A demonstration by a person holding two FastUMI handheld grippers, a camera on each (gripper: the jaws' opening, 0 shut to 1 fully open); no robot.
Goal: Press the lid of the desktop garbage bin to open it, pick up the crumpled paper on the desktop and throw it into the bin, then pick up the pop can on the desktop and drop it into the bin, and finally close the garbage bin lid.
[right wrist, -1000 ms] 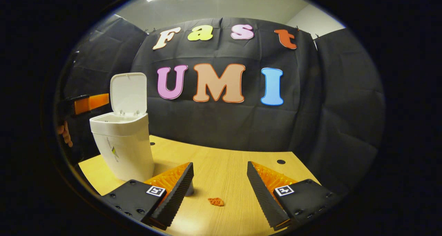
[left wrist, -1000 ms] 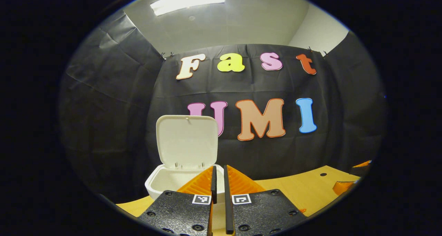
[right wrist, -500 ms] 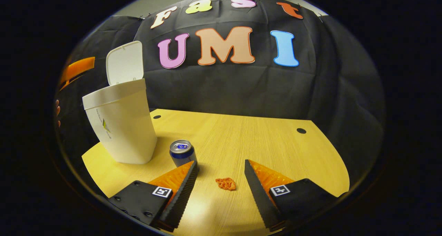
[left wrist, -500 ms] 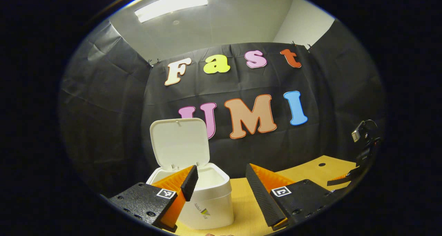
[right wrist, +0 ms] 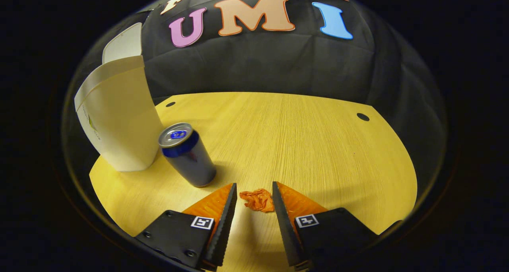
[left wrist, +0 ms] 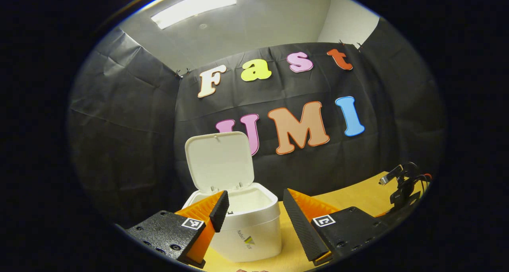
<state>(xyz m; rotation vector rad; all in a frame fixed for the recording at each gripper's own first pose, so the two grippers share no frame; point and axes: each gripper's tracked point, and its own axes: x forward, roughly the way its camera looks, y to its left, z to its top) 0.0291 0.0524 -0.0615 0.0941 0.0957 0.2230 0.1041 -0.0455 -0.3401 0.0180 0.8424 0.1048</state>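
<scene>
Bin lid (left wrist: 219, 160) standing open | I'm lowering right gripper (right wrist: 253, 196), jaws narrowed but not yet pinching, around crumpled paper (right wrist: 257, 199) | left gripper (left wrist: 254, 206) hanging open, having spread since a second ago.

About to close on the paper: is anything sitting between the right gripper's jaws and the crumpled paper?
No. In the right gripper view the crumpled paper lies between the right gripper jaws on bare table; the can stands apart, to the left.

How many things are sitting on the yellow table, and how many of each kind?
Garbage bin, lid up: 1
Pop can: 1
Crumpled paper, orange: 1
Total: 3
</scene>
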